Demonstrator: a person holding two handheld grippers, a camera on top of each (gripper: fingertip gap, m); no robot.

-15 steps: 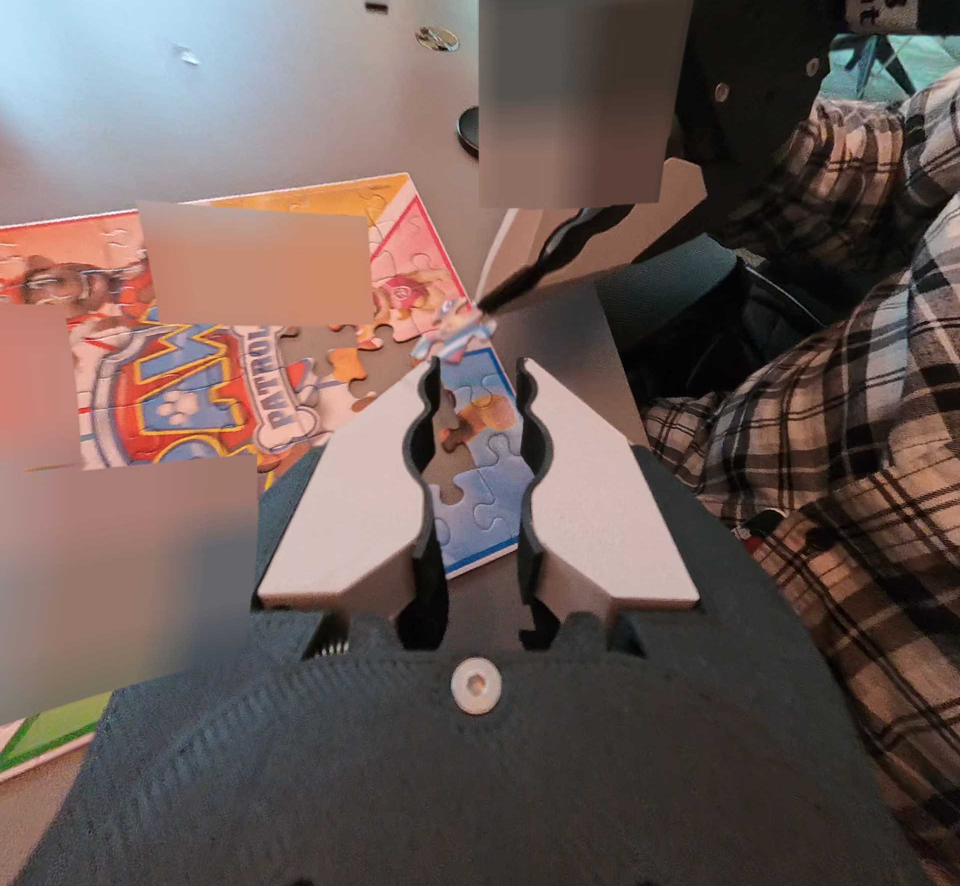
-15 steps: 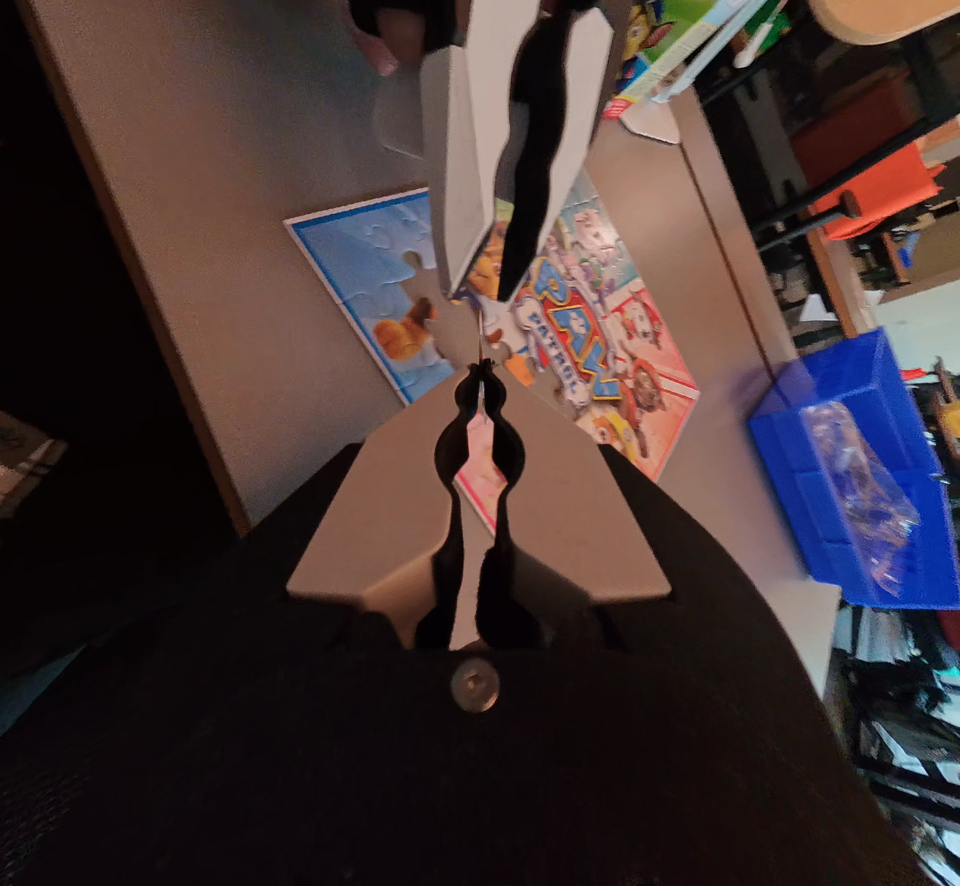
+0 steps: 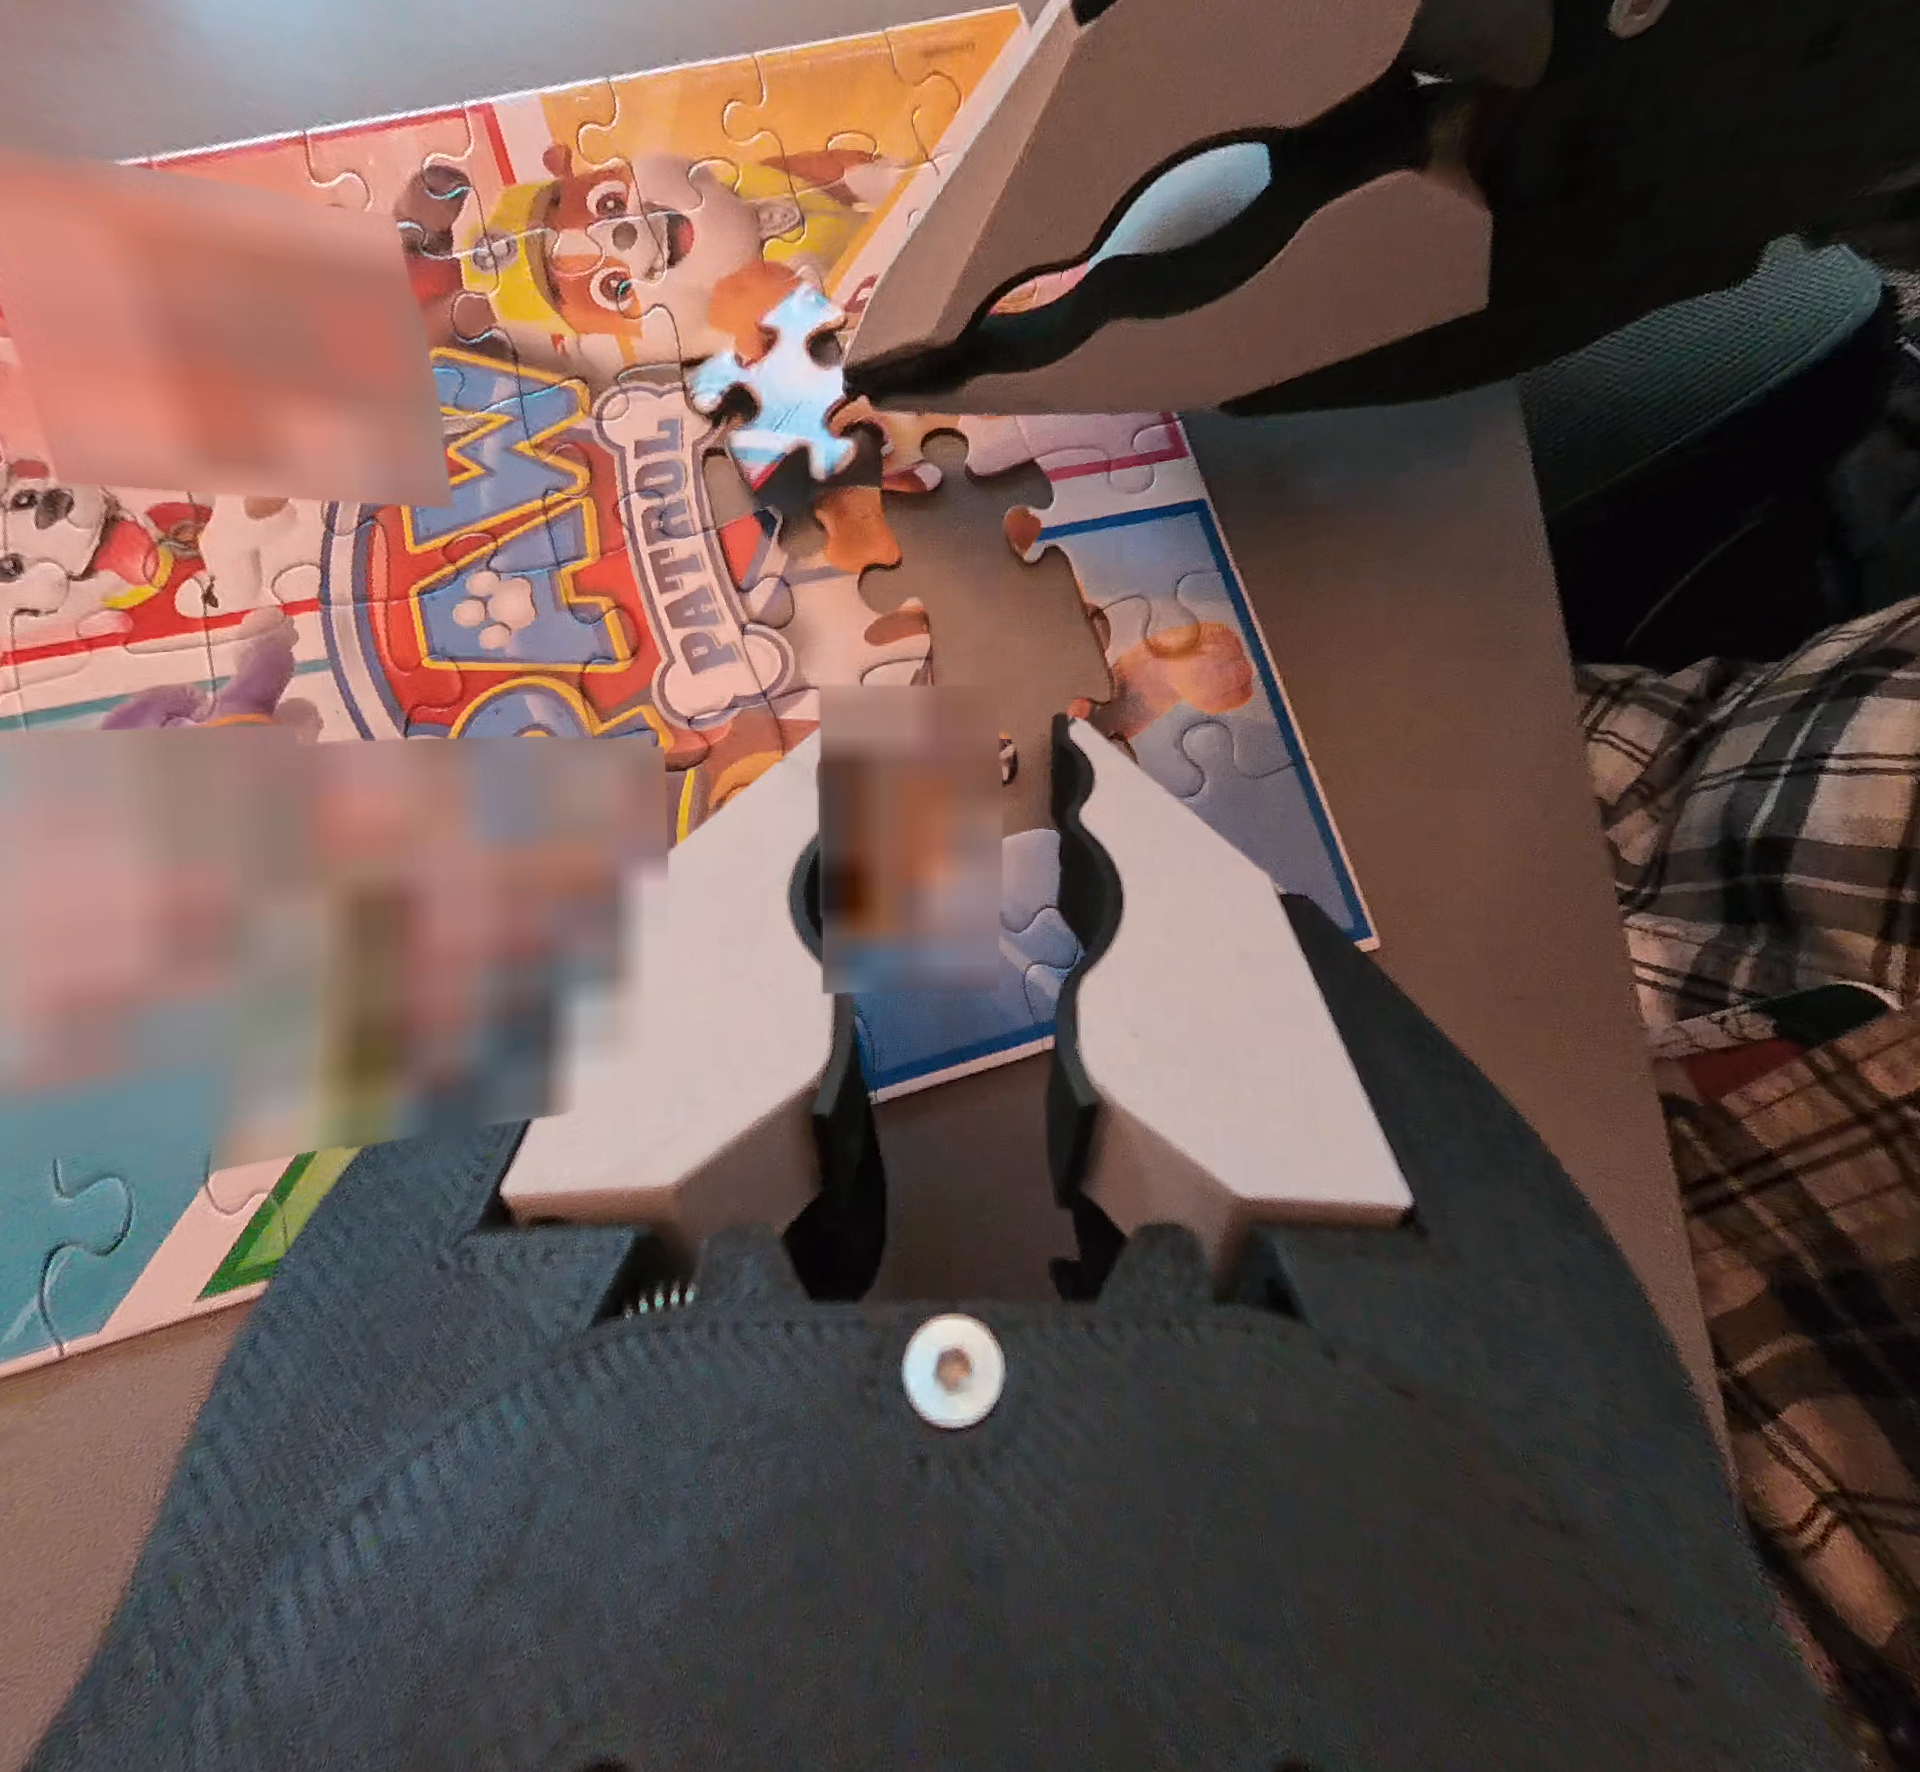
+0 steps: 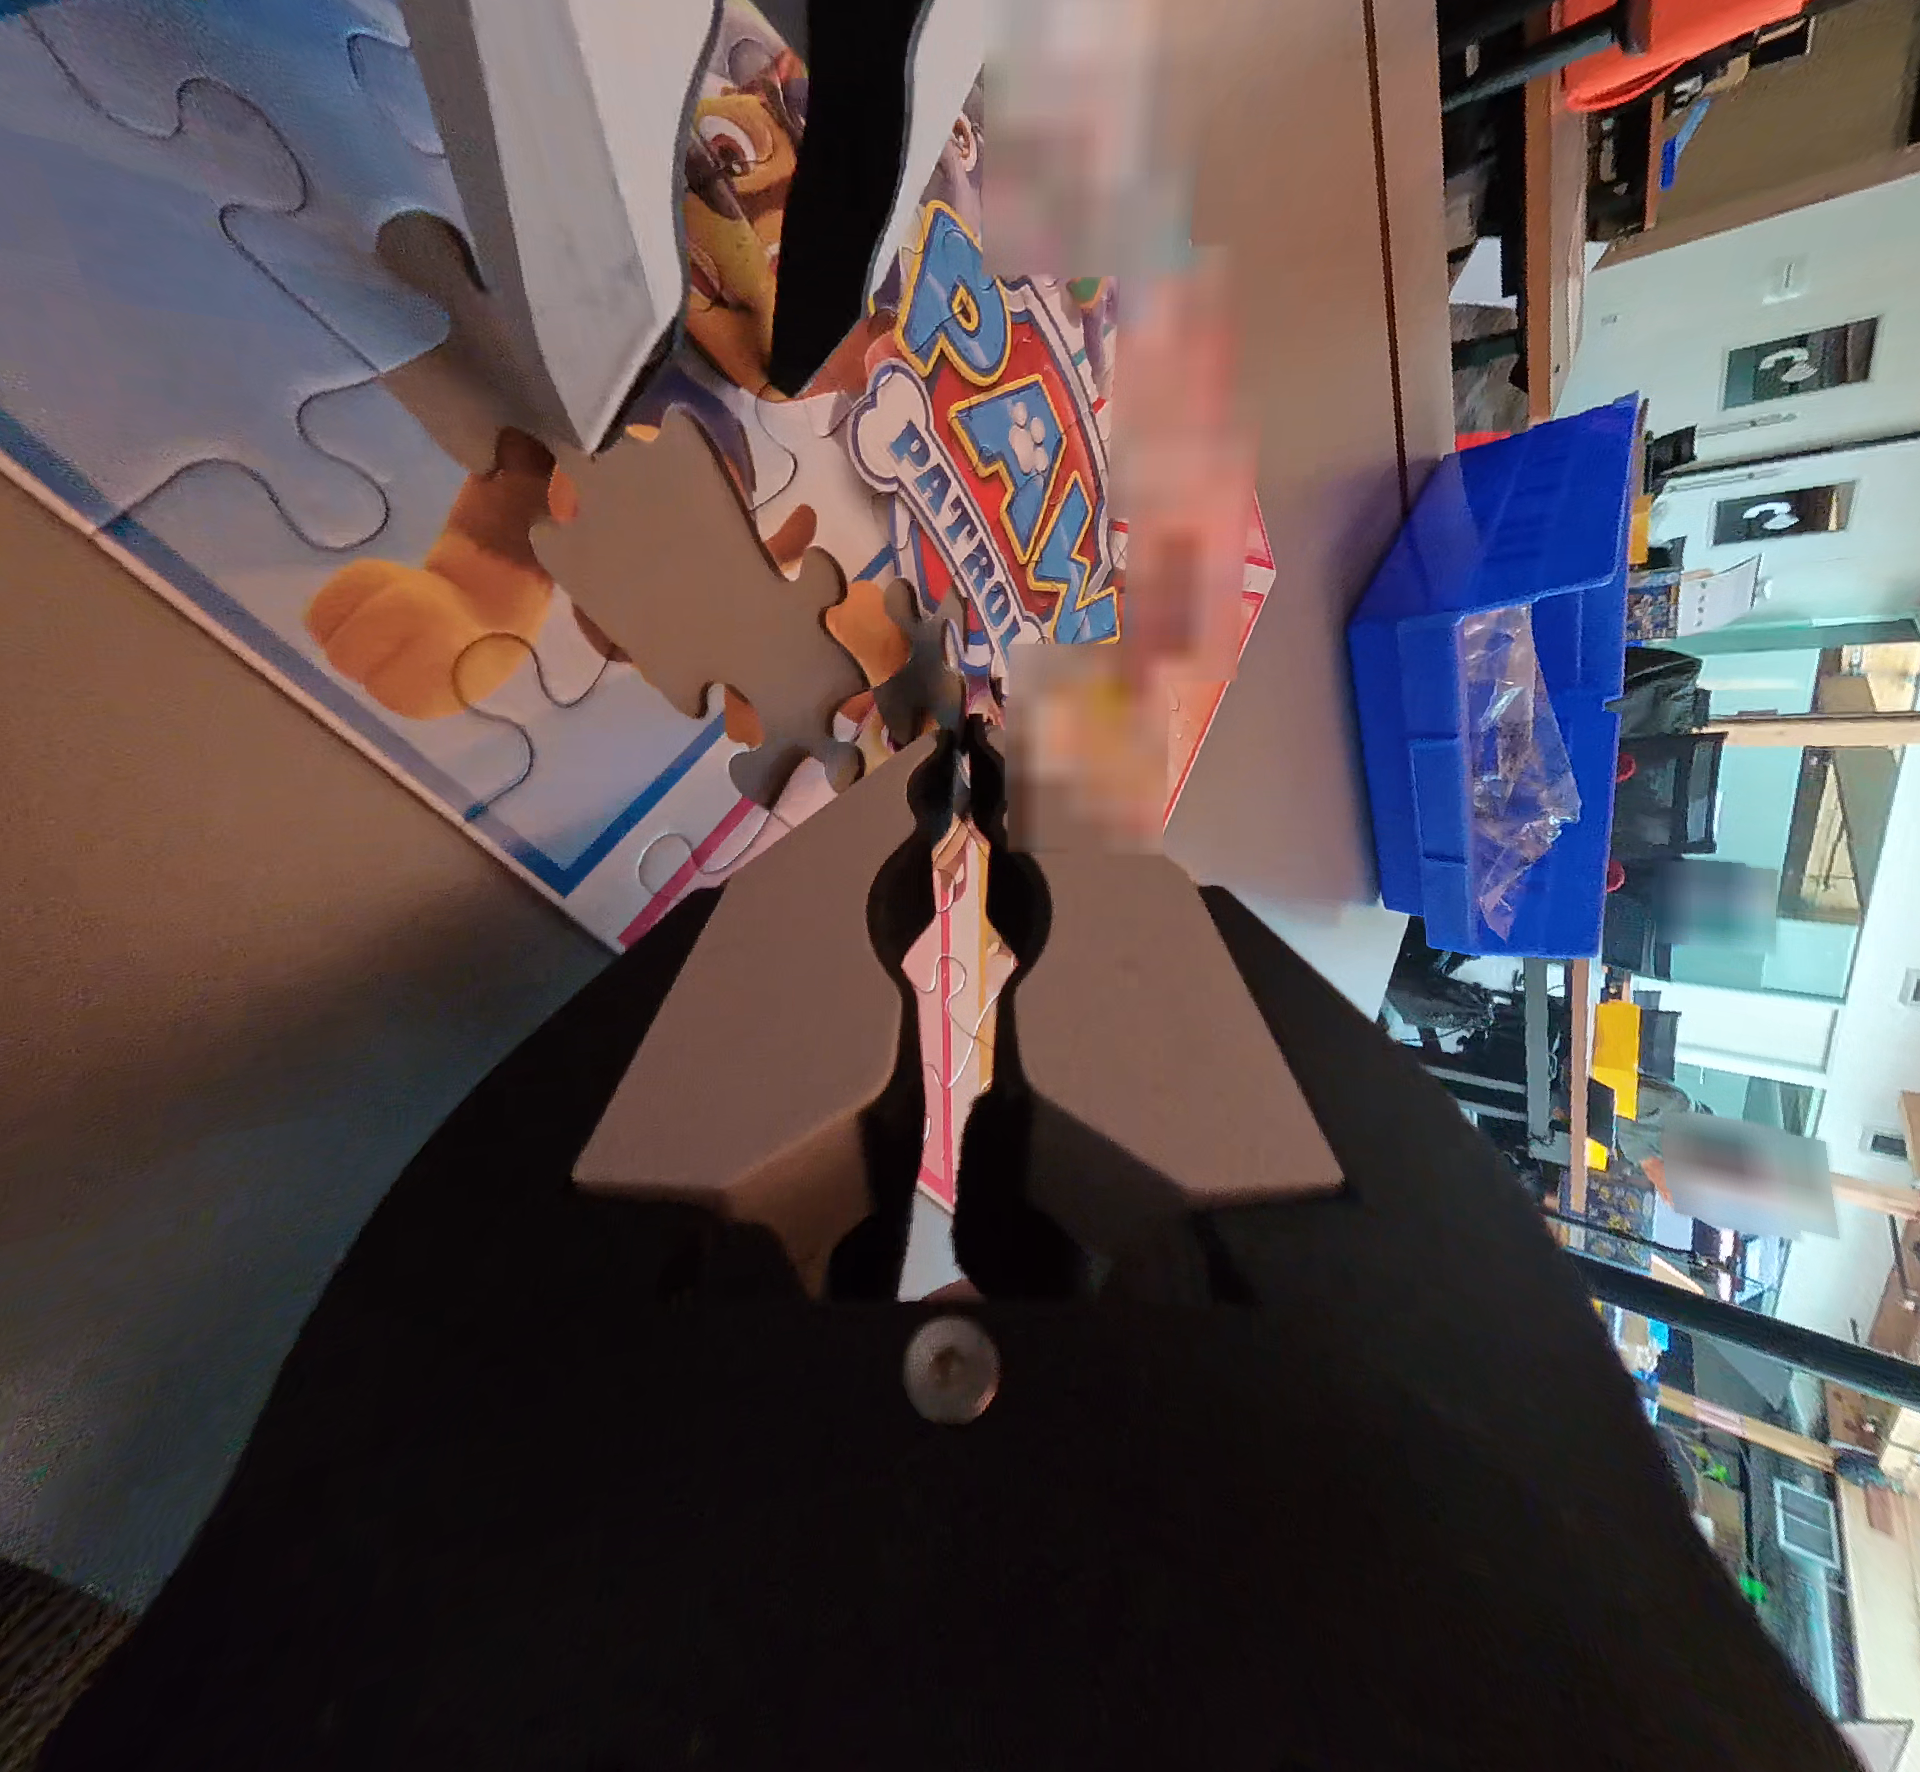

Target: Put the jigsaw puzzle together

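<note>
Left wrist view, left to right: jigsaw puzzle (image 3: 540,517) flat on the grey counter (image 3: 1455,683), mostly assembled, spanning 9 to 1 o'clock. Unfilled gap (image 3: 987,600) in it at centre, bare counter showing through. My left claw (image 3: 940,756) sits at 6 o'clock, jaws apart by a moderate gap, nothing between them, tips over the puzzle's blue corner section just below the gap. My right claw (image 3: 857,372) enters from 1 o'clock, tips pinched tight on one edge of a loose puzzle piece (image 3: 779,392). Piece is tilted, held above the puzzle at the gap's upper left edge. Plaid sleeve (image 3: 1766,891) at 3 o'clock.

Right wrist view: blue bin (image 4: 1507,683) at 3 o'clock on the counter, clear plastic bag (image 4: 1517,746) inside.
</note>
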